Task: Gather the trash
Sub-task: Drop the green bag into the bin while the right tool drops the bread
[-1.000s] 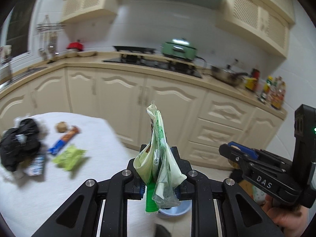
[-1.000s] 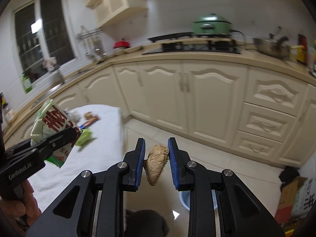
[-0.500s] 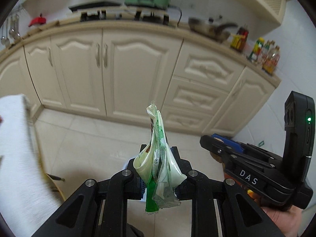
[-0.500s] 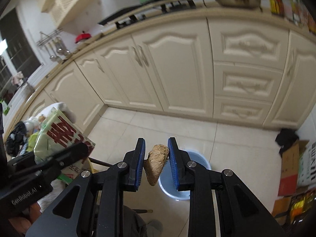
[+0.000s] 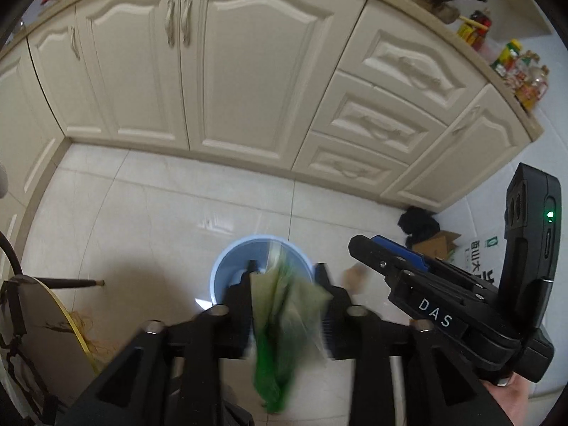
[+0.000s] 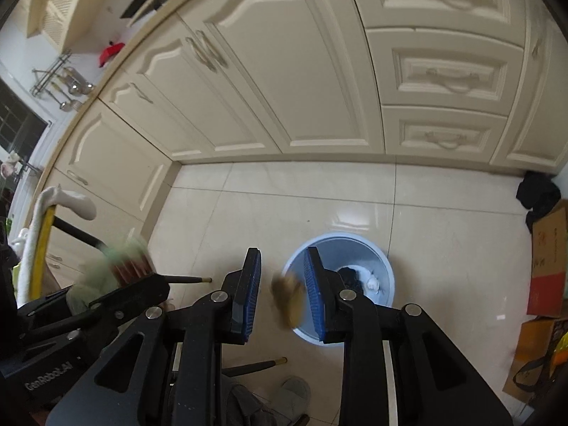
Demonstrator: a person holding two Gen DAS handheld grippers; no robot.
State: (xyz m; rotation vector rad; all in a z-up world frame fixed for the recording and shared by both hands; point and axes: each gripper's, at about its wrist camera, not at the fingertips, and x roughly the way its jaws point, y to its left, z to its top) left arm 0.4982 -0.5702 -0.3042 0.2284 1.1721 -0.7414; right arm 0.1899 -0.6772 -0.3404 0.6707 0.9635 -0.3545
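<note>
Left hand-held gripper (image 5: 285, 280): my jaws stand wide apart; the green wrapper (image 5: 284, 323) hangs blurred between them, and I judge it loose and dropping, though I cannot tell for sure whether a pad touches it.
Right hand-held gripper (image 6: 282, 278): jaws parted; the brown lump (image 6: 288, 296) sits blurred in the gap, nearer the right pad, apparently let go.
Bin (image 5: 227, 266): pale blue, on the floor at lower centre of both views, just beyond my fingertips; something dark and something white lie inside it.
Where the trash is: the wrapper is over the bin's mouth; the lump is over its left rim in the right view, so it may clip the edge.
Done: I judge both pieces carried to the bin and released.
Left: to see both land inside; whether more trash waits on the bench I cannot tell, as only its edge (image 6: 42, 234) shows at left.
</note>
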